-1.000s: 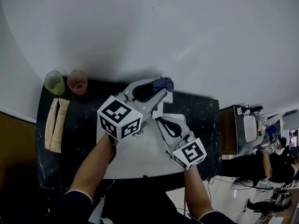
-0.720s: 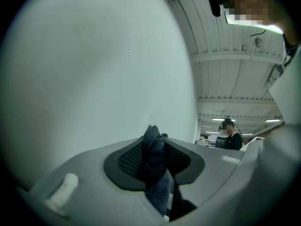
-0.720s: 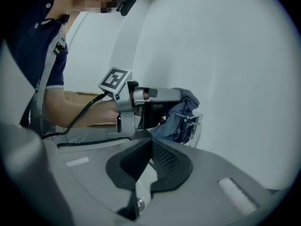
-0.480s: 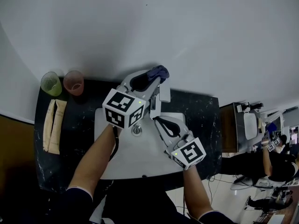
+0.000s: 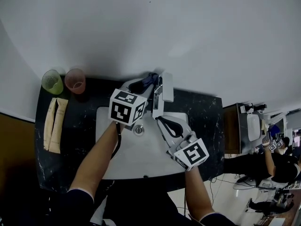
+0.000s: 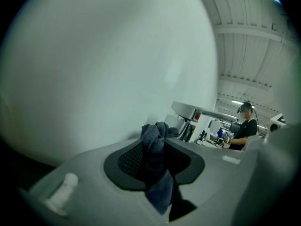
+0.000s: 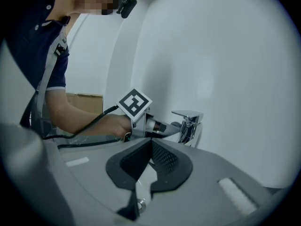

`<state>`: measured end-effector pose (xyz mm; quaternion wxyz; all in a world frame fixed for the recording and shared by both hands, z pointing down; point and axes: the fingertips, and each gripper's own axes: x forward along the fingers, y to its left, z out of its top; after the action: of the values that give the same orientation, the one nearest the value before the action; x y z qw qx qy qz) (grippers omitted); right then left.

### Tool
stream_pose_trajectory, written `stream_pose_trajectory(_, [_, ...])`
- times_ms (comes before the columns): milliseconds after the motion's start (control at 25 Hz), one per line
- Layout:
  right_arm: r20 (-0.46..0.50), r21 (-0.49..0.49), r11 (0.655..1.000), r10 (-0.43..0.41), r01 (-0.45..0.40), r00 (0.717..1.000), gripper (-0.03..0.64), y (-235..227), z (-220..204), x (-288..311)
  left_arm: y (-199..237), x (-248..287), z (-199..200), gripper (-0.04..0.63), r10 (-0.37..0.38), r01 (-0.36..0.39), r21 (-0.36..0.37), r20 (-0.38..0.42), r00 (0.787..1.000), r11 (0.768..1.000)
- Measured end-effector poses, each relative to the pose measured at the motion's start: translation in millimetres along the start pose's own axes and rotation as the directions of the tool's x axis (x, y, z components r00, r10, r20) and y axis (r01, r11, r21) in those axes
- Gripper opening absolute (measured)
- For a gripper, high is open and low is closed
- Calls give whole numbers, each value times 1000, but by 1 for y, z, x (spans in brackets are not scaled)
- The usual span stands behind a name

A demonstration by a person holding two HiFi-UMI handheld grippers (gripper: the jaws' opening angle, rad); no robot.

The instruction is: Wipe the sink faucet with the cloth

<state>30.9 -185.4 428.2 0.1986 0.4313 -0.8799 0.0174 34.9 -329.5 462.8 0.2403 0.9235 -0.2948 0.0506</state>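
A chrome faucet (image 5: 159, 97) stands at the back of the white sink (image 5: 141, 161). My left gripper (image 5: 146, 83) is shut on a dark blue cloth (image 5: 153, 76), which sits just left of the faucet's handle; I cannot tell if it touches. In the left gripper view the cloth (image 6: 157, 182) bunches out past the tips of the left gripper (image 6: 157, 138), with the faucet (image 6: 193, 113) just beyond on the right. My right gripper (image 5: 160, 120) hovers over the basin in front of the spout. Its jaws meet at the tips of the right gripper (image 7: 150, 142), with nothing held, pointing at the faucet (image 7: 189, 124).
A green cup (image 5: 52, 82) and a pink cup (image 5: 75, 81) stand at the counter's back left, with beige packets (image 5: 55, 125) in front of them. The black counter (image 5: 207, 121) surrounds the sink. The drain (image 5: 138, 129) lies under my left wrist. Another person (image 5: 282, 164) works far right.
My left gripper has come down with the cloth, from above the faucet to beside its handle, turning more level. The right gripper has stayed put.
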Motion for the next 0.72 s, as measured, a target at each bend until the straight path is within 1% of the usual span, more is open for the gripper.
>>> stream_pose_trajectory(200, [3, 3, 1000, 1, -1, 1000, 5, -1, 0, 0, 5, 2, -16, 106, 33, -32, 6, -70, 997, 999])
stream_pose_trajectory(440, [-11, -12, 1000, 8, -8, 1000, 6, 0, -2, 0, 10, 4, -32, 106, 79, -78, 14, -152, 985, 997])
stream_pose_trajectory(560, [-18, -17, 1000, 2, -2, 1000, 6, -2, -3, -3, 10, 3, -34, 106, 83, -82, 14, -173, 981, 997])
stream_pose_trajectory(720, [-18, -13, 1000, 4, -4, 1000, 5, -3, -4, -4, 6, -1, -36, 104, 66, -65, 11, -182, 981, 998])
